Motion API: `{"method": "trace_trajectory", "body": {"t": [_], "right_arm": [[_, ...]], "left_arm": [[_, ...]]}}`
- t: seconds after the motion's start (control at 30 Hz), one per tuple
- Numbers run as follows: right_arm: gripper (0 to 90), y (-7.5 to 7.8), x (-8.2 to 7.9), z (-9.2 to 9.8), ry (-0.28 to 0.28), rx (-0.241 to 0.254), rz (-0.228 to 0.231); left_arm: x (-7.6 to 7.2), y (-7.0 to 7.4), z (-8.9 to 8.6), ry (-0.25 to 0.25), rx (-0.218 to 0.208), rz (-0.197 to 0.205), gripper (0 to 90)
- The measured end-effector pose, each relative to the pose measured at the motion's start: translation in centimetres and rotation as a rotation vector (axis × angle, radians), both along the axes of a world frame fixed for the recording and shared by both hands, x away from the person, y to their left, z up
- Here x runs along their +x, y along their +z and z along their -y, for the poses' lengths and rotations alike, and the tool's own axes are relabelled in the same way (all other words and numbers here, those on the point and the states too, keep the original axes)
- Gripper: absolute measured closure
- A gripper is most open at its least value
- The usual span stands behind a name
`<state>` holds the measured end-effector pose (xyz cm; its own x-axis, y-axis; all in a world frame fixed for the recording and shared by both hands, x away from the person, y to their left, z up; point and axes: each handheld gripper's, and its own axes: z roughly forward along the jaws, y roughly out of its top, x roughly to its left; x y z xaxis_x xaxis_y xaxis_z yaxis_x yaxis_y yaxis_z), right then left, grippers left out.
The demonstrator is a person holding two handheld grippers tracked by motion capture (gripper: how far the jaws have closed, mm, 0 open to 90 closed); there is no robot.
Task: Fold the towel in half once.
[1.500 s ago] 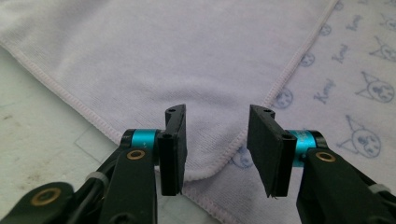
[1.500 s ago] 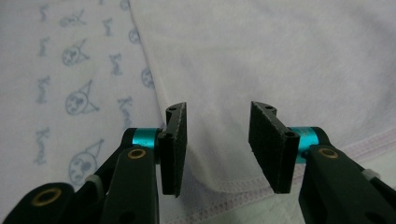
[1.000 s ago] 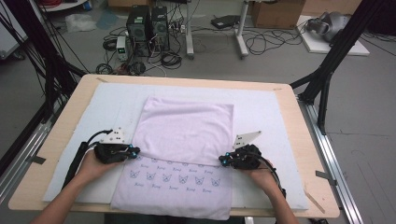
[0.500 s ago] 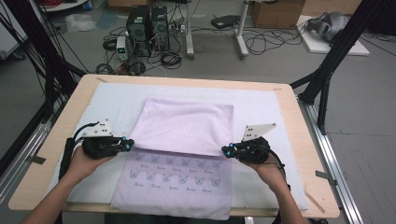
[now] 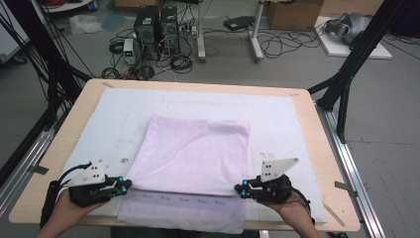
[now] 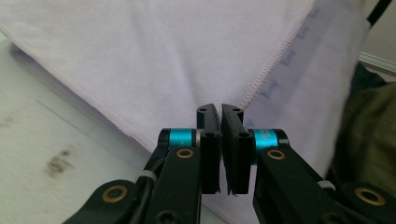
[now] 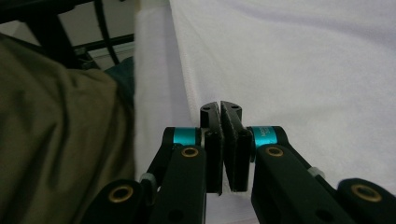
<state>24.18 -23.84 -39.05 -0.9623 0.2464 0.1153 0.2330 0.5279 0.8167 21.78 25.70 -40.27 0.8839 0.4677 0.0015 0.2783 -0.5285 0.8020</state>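
Item: pale lilac towel (image 5: pixel 195 158), lying on the white mat (image 5: pixel 287 114) of the wooden table (image 5: pixel 322 148), toward the person's side.

Condition now: folded once; the upper layer covers most of the lower one, and a strip of the lower layer with a row of small printed marks (image 5: pixel 183 199) shows below the upper layer's near edge, reaching to the table's front rim.

Change: a second ago both grippers sat farther up the cloth, with a much wider band of printed marks exposed; the folded layer's near edge has since come down toward the person, and both hands have drawn back with it.

Left gripper (image 5: pixel 128 184): at the left near corner of the upper layer; jaws pressed together. In the left gripper view (image 6: pixel 220 111) the stitched hem (image 6: pixel 275 60) meets the jaw tips; whether cloth is pinched cannot be told.

Right gripper (image 5: pixel 238 190): at the right near corner; jaws likewise closed. In the right gripper view (image 7: pixel 220 108) the tips sit at the towel's edge; grip on cloth uncertain.

Meaning for the work: judged a fold being squared up, the top layer pulled to meet the near edge; a narrow strip remains uncovered, so alignment is not yet complete.
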Motion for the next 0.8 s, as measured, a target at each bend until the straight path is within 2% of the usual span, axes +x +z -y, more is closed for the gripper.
{"method": "trace_trajectory", "body": {"t": [0.07,0.1,0.17,0.23,0.33,0.37,0.47,0.5,0.53,0.57,0.6,0.63,0.67,0.73,0.8], "right_arm": [[82.3,-0.3,-0.6,0.0,0.026,-0.005,-0.022],[77.5,-0.4,-0.6,0.1,0.022,-0.008,-0.022],[73.4,-0.4,0.1,0.4,-0.012,-0.003,-0.013],[68.6,-0.2,1.5,0.7,-0.051,-0.007,0.012],[65.2,0.0,4.6,0.9,-0.112,-0.034,0.018],[64.8,-0.2,5.9,1.0,-0.137,-0.026,0.019],[60.8,-0.7,9.7,1.4,-0.213,-0.076,0.005],[60.1,-0.8,10.9,1.6,-0.233,-0.073,-0.010],[58.1,-0.9,12.0,1.7,-0.260,-0.086,-0.010],[57.6,-1.1,13.1,1.9,-0.285,-0.095,0.003],[57.2,-1.3,14.1,2.2,-0.305,-0.091,-0.001],[55.5,-1.5,15.2,2.4,-0.328,-0.104,0.000],[54.1,-1.6,16.1,2.7,-0.347,-0.123,0.001],[52.3,-1.8,18.0,3.1,-0.366,-0.134,-0.031],[49.7,-2.0,19.5,3.2,-0.385,-0.140,-0.032]], "left_arm": [[-0.4,-0.3,-0.1,-0.007,0.015,0.004,83.4],[-0.2,-0.3,-0.2,-0.002,0.011,-0.003,79.3],[0.8,-0.3,-0.3,0.025,0.006,0.004,69.9],[2.2,-0.1,-0.3,0.057,-0.013,0.019,64.5],[5.0,0.3,0.1,0.094,-0.030,0.044,62.0],[6.0,0.4,0.4,0.104,-0.029,0.047,62.0],[9.5,0.2,1.1,0.144,-0.034,0.036,60.3],[10.6,0.0,1.4,0.156,-0.037,0.027,60.1],[11.8,-0.2,1.6,0.169,-0.037,0.026,59.0],[12.9,-0.5,1.6,0.187,-0.057,0.022,58.3],[14.0,-0.8,1.7,0.203,-0.063,0.005,58.2],[15.0,-1.0,1.9,0.232,-0.032,0.021,57.6],[16.0,-1.3,1.9,0.256,-0.034,0.027,57.5],[18.0,-1.9,1.7,0.266,-0.057,-0.007,62.5],[19.6,-2.2,1.9,0.279,-0.024,-0.024,62.7]]}}
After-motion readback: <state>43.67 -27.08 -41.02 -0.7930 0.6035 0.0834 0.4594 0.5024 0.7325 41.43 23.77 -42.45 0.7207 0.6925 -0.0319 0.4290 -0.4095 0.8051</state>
